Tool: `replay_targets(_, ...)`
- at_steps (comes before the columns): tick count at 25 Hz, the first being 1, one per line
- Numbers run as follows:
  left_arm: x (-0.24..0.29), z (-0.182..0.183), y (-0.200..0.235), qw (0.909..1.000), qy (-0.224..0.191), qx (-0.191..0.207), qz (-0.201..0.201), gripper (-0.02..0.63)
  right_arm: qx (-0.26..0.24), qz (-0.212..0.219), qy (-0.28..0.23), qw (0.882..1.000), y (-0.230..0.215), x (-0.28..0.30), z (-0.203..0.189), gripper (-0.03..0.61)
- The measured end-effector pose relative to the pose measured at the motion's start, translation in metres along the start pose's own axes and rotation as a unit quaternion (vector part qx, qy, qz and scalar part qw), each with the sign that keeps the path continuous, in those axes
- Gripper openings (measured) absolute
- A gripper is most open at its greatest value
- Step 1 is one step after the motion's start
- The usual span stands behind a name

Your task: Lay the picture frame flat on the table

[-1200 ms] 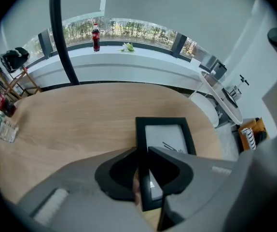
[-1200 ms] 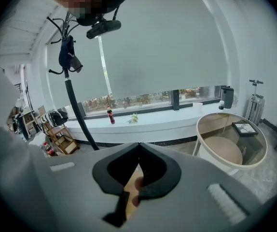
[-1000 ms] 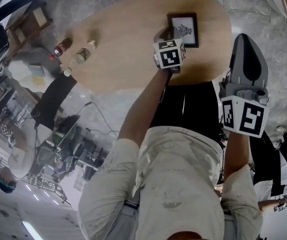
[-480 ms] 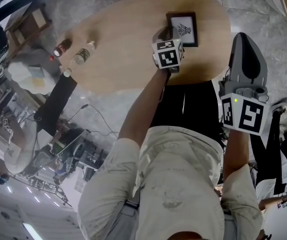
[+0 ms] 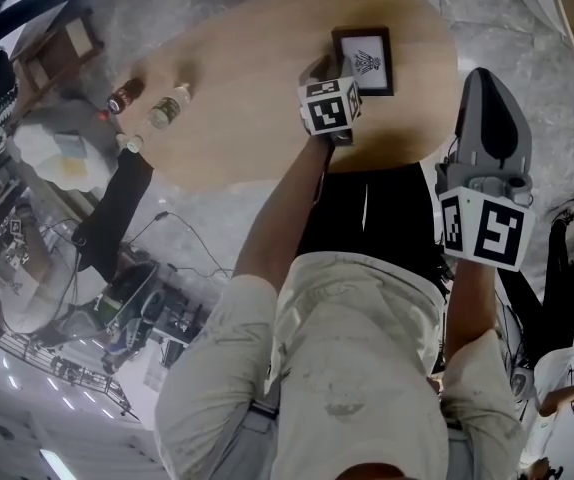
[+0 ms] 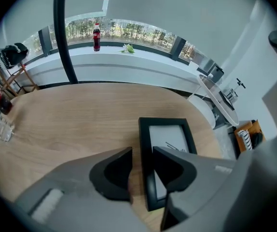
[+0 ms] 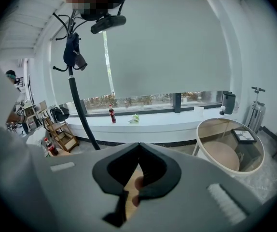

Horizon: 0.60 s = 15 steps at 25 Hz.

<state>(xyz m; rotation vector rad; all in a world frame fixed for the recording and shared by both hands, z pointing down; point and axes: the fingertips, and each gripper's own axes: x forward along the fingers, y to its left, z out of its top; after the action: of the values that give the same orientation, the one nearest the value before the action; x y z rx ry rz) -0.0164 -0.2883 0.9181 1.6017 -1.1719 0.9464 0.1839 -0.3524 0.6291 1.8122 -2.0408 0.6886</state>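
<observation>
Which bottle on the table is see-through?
The clear bottle, the one closer to the picture frame. The cola bottle beside it is dark with a red label.

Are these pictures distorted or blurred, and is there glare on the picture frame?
Head view: strong fisheye bend, table edge curves, picture frame sharp. Left gripper view: dark corners, window line bows, no glare on the frame. Right gripper view: same dark corners.

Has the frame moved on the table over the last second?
No. The frame lies flat at the same spot near the table's right end, as close to that edge as before.
</observation>
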Motion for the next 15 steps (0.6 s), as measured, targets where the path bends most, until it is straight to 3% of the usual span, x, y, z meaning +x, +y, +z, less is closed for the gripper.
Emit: replay_targets(15, -0.025, 0.003, -0.019, 0.9993, 0.009, 0.031, -0.018, 0.144, -0.018, 0.0, -0.031, 0.999, 0.009, -0.023, 0.035, 0.003)
